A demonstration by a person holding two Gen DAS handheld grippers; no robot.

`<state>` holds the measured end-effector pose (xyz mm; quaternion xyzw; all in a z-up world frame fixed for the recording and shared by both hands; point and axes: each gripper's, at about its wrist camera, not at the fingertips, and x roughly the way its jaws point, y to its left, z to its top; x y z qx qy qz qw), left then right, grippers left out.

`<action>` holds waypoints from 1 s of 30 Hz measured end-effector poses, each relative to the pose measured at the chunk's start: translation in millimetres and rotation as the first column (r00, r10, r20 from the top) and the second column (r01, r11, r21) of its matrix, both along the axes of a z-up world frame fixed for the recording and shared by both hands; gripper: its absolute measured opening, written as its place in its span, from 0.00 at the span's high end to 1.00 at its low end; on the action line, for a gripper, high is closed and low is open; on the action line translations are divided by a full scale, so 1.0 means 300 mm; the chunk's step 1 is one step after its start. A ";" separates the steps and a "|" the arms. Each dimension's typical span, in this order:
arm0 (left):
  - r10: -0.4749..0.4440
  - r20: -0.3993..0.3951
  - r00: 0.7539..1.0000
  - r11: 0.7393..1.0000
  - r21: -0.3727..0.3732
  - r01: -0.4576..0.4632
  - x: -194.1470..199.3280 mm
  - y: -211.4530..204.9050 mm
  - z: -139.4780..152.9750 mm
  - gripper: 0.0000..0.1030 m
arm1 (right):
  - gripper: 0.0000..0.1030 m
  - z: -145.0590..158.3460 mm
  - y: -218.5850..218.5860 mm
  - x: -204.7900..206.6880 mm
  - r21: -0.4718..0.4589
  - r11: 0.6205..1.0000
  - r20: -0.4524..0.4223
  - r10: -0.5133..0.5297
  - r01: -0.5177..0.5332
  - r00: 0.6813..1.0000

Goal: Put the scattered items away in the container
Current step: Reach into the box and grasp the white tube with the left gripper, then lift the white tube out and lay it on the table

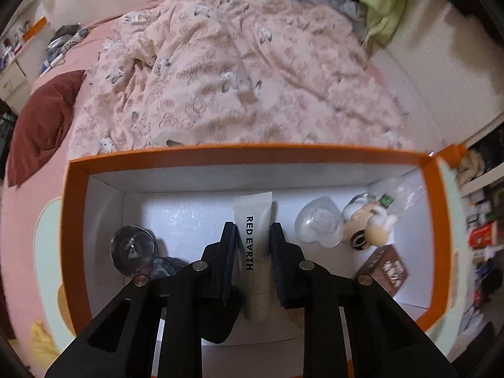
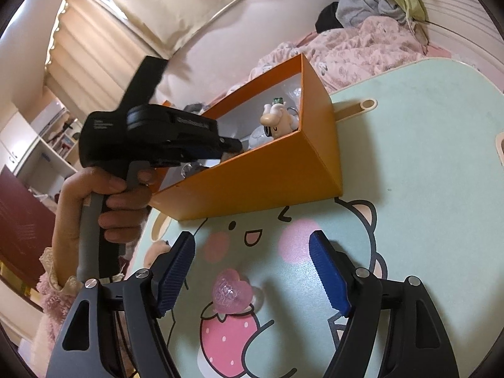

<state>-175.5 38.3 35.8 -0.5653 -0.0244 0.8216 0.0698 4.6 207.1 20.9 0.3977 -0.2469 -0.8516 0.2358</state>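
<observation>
Left gripper (image 1: 251,253) fingers pinch the Red Earth tube (image 1: 254,245) inside the orange box (image 1: 220,152); right gripper (image 2: 253,271) fingers gape empty around a pink heart (image 2: 231,293) on the desk (image 2: 425,204).

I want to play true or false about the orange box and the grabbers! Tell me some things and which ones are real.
1. The left gripper is clamped on a white tube. True.
2. The tube is over the bed. False: it is inside the orange box.
3. The pink heart is in the box. False: it lies on the mat, between the right gripper's open fingers.
4. A small white figure is in the box. True.
5. The right gripper holds the heart. False: its pads are clear of it.
6. A brown packet lies in the box. True.
</observation>
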 end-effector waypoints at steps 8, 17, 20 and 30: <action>-0.028 -0.166 0.986 0.992 0.115 0.047 0.116 -0.023 0.224 0.85 | 0.27 -0.001 -0.003 0.000 0.002 1.000 0.002 0.000 0.000 1.000; -0.103 -0.326 0.940 0.958 0.223 0.182 0.355 -0.041 0.410 0.85 | 0.27 0.001 -0.005 0.005 0.001 1.000 0.005 -0.001 0.001 1.000; -0.139 -0.333 0.932 0.947 0.230 0.224 0.443 -0.056 0.379 0.85 | 0.27 0.003 -0.007 0.005 0.003 1.000 0.006 -0.004 0.004 1.000; -0.169 -0.220 0.961 0.916 0.326 0.235 0.528 -0.121 0.120 0.85 | 0.27 0.000 -0.013 0.003 0.011 1.000 0.006 -0.003 0.003 1.000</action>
